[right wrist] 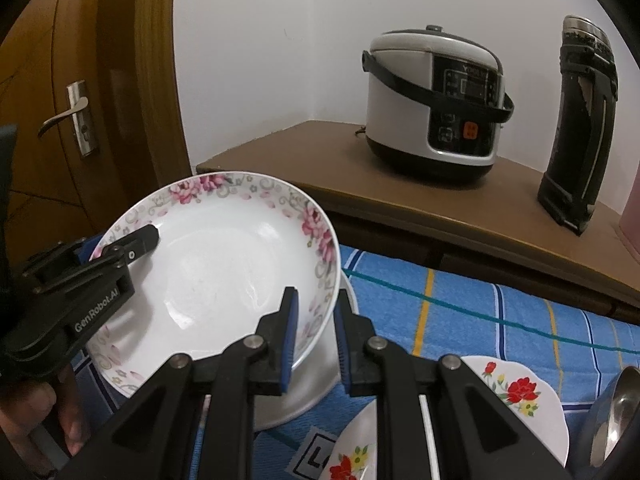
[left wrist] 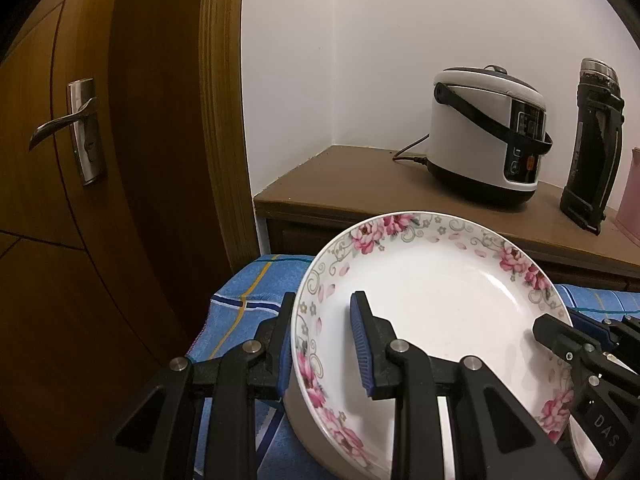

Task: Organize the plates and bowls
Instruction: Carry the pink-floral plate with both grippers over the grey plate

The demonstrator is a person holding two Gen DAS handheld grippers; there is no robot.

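Left wrist view first: a brown wooden door [left wrist: 120,160] with a metal lever handle [left wrist: 68,124] fills the side left of the floral plate [left wrist: 432,300], and a white wall [left wrist: 400,40] rises behind that plate. Beyond the plate stands a brown cabinet [left wrist: 340,188], which carries a white rice cooker [left wrist: 488,136] and, right of it, a dark flask [left wrist: 592,148]. Under the plate lies a blue checked cloth [left wrist: 248,300] that covers the surface. The floral plate itself, white with pink blossoms round its rim, is held tilted above the cloth between both tools. The left gripper [left wrist: 324,344] is clamped on the plate's left rim, one blue-padded finger inside the well and the other outside the rim. The right gripper [right wrist: 316,320] is clamped on the opposite rim in the same way, one finger over the inner face and the other outside, as the right wrist view shows. In that view a plain white plate [right wrist: 304,396] lies on the cloth directly below the floral plate, and the floral plate's lower edge comes close to it; whether they touch I cannot tell. Right of the floral plate and nearer the camera sits a white dish with red flowers [right wrist: 516,392], partly hidden by the right tool, and at the far right edge a shiny metal bowl [right wrist: 616,412] shows in part. A person's hand [right wrist: 36,416] grips the left tool at the lower left.
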